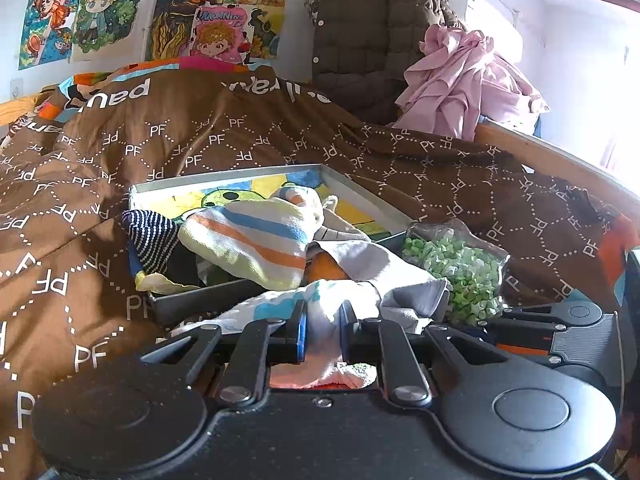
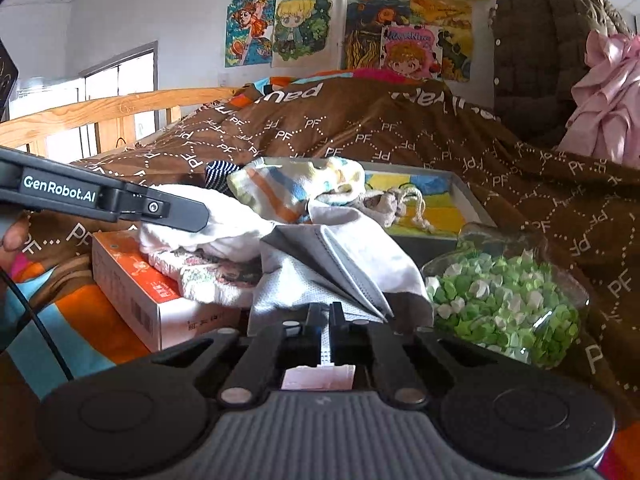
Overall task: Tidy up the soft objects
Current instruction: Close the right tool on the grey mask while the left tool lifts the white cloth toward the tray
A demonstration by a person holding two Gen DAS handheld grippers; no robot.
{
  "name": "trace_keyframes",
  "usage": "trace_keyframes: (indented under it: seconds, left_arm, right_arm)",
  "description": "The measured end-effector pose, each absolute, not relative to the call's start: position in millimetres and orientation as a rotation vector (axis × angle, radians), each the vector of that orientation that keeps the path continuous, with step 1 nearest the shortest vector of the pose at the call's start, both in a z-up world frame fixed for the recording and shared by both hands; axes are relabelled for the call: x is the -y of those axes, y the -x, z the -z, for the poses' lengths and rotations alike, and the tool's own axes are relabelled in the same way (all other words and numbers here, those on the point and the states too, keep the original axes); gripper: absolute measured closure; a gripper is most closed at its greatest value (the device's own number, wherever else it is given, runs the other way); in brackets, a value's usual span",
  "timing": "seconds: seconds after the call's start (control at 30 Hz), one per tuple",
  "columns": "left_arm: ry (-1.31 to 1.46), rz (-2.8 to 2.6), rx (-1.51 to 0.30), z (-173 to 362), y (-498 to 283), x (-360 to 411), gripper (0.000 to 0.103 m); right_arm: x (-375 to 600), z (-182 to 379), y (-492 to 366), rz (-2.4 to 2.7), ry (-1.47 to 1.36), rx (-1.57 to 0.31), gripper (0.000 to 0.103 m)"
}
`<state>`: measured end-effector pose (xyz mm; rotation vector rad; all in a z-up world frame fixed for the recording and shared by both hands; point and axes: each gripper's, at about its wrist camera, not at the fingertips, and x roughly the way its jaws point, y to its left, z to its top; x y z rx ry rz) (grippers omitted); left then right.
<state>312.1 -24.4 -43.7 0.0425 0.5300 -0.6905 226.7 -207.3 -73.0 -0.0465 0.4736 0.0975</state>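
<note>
Here both tools are clenched on cloth at the near edge of a heap on the bed. The left tool (image 1: 323, 330) pinches a bunched white cloth (image 1: 320, 312) between its blue pads. The right tool (image 2: 326, 334) is shut on the rim of a grey-and-white cloth (image 2: 320, 268). That cloth drapes toward the tray (image 2: 464, 196) at 12 o'clock, with a bag of green bits (image 2: 508, 304) at 3 o'clock and an orange box (image 2: 132, 284) at 9 o'clock. These cloths look light, limp and unbreakable. They will sag and stretch, so a hem or corner seems the best hold
</note>
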Motion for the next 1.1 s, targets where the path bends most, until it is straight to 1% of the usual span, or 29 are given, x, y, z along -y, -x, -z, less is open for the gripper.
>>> trace_keyframes:
  seconds: [0.07,0.13,0.17,0.2,0.27,0.33,0.37,0.5,0.6,0.77,0.8,0.83,0.9,0.97,1.1]
  left_arm:
    - [-0.04,0.692,-0.526,43,-311,23,0.087]
    - [-0.039,0.694,-0.526,42,-310,23,0.087]
    - [-0.038,0.694,-0.526,42,-310,22,0.087]
    - [-0.037,0.693,-0.525,42,-309,22,0.087]
    - [-0.033,0.692,-0.524,41,-309,20,0.087]
    - [-0.031,0.688,-0.522,41,-308,19,0.087]
    - [-0.027,0.686,-0.522,40,-309,17,0.087]
    - [-0.016,0.686,-0.517,38,-308,11,0.087]
    - [-0.011,0.693,-0.511,36,-308,5,0.087]
    - [0.018,0.695,-0.492,32,-307,-7,0.087]
    - [0.023,0.695,-0.489,31,-307,-9,0.087]
    - [0.027,0.694,-0.485,31,-307,-11,0.087]
    - [0.037,0.694,-0.477,29,-308,-14,0.087]
    - [0.045,0.697,-0.468,27,-307,-17,0.087]
    - [0.061,0.698,-0.453,25,-308,-22,0.087]
  right_arm:
    - [208,72,-226,-0.093,0.047,-0.469,0.098]
    - [209,72,-226,-0.086,0.037,-0.457,0.08]
    - [210,71,-226,-0.091,0.027,-0.458,0.059]
    - [212,71,-225,-0.097,0.009,-0.454,0.05]
    - [214,70,-225,-0.115,-0.015,-0.453,0.047]
    - [211,70,-227,-0.127,-0.01,-0.456,0.041]
    - [210,70,-227,-0.135,-0.006,-0.457,0.035]
    - [202,67,-230,-0.159,0.024,-0.443,0.023]
    - [197,64,-233,-0.15,0.065,-0.429,0.02]
    - [188,60,-237,-0.168,0.121,-0.42,0.02]
    - [186,59,-239,-0.177,0.131,-0.42,0.024]
    - [185,58,-240,-0.186,0.138,-0.422,0.029]
    - [182,56,-244,-0.199,0.149,-0.441,0.06]
    - [181,57,-247,-0.2,0.153,-0.462,0.069]
    - [179,60,-248,-0.183,0.171,-0.485,0.082]
